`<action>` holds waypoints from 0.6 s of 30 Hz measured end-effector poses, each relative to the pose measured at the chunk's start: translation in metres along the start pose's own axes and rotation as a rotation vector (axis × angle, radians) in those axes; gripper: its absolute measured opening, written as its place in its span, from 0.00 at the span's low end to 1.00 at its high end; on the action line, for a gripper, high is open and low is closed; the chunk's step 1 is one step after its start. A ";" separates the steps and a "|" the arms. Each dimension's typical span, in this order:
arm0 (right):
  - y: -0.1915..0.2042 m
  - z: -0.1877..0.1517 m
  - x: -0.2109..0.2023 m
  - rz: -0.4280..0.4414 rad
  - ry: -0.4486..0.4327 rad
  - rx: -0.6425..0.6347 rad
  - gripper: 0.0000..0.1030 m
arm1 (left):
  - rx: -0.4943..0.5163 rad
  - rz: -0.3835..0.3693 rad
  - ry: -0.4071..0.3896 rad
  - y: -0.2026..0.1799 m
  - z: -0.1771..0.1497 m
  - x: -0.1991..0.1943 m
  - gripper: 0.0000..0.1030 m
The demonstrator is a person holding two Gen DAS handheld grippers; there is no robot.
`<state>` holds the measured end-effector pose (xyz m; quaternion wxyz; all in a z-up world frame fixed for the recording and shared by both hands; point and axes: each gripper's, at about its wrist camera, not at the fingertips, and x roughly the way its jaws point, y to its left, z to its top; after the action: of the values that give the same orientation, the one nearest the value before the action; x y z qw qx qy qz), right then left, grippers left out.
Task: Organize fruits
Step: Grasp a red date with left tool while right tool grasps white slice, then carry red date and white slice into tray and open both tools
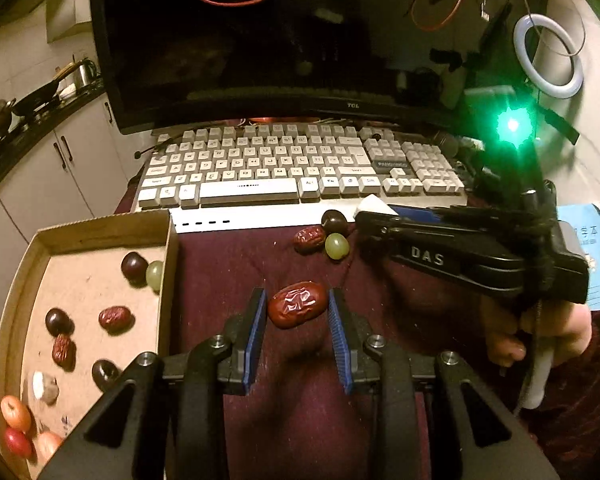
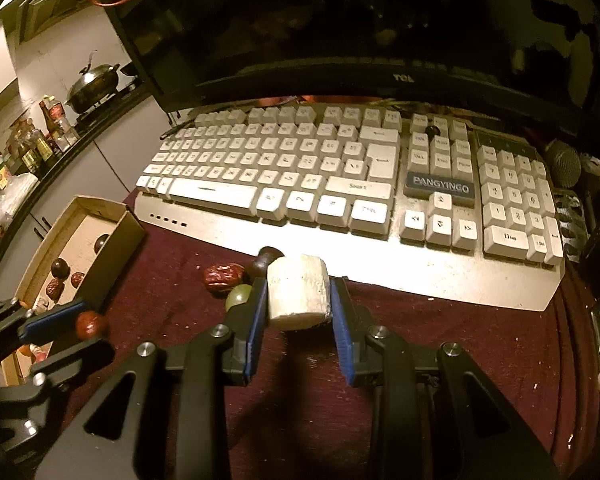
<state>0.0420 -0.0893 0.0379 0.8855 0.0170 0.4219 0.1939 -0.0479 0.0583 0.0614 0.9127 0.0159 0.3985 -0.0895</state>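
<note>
Clamped between the blue pads of the left gripper [image 1: 298, 308] is a wrinkled red jujube [image 1: 297, 305], held above the dark red tablecloth [image 1: 228, 272]. From the right wrist view the same left gripper [image 2: 94, 326] shows at the lower left with the jujube [image 2: 90, 325] at its tips. Jaws of the right gripper [image 2: 300, 300] are closed on a pale, stubby cylinder-shaped piece [image 2: 299, 291], its flat end facing the camera; what fruit it is cannot be told.

Just left of the left gripper sits a shallow cardboard box [image 1: 100, 228]. Inside lie dark round fruits [image 1: 134, 267], a green grape [image 1: 155, 274], several red jujubes [image 1: 115, 319], and small orange-red fruits [image 1: 16, 412] in its near corner.

Farther on the cloth, near the keyboard's front edge, three fruits huddle together, touching: another jujube [image 1: 309, 239], a green grape [image 1: 336, 245] and a dark round fruit [image 1: 334, 221]. A hand [image 1: 540, 332] grips the right gripper's handle [image 1: 460, 252] beside them.

Beyond stands a white keyboard [image 2: 340, 184], and behind it a dark TCL monitor [image 1: 260, 32]. Off to the right hangs a ring light [image 1: 548, 56].
</note>
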 end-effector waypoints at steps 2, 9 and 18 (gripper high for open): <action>0.004 -0.001 -0.001 0.002 -0.012 -0.010 0.32 | -0.010 -0.008 -0.002 0.001 -0.003 -0.004 0.29; 0.011 -0.001 -0.004 -0.021 -0.053 -0.030 0.32 | -0.024 -0.040 -0.026 -0.002 -0.014 -0.015 0.29; 0.012 0.000 -0.011 -0.045 -0.121 -0.022 0.32 | -0.061 -0.038 -0.113 0.021 -0.032 -0.053 0.29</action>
<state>0.0321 -0.0823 0.0480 0.9136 0.0096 0.3658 0.1772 -0.1025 0.0899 0.0770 0.9318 -0.0246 0.3493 -0.0953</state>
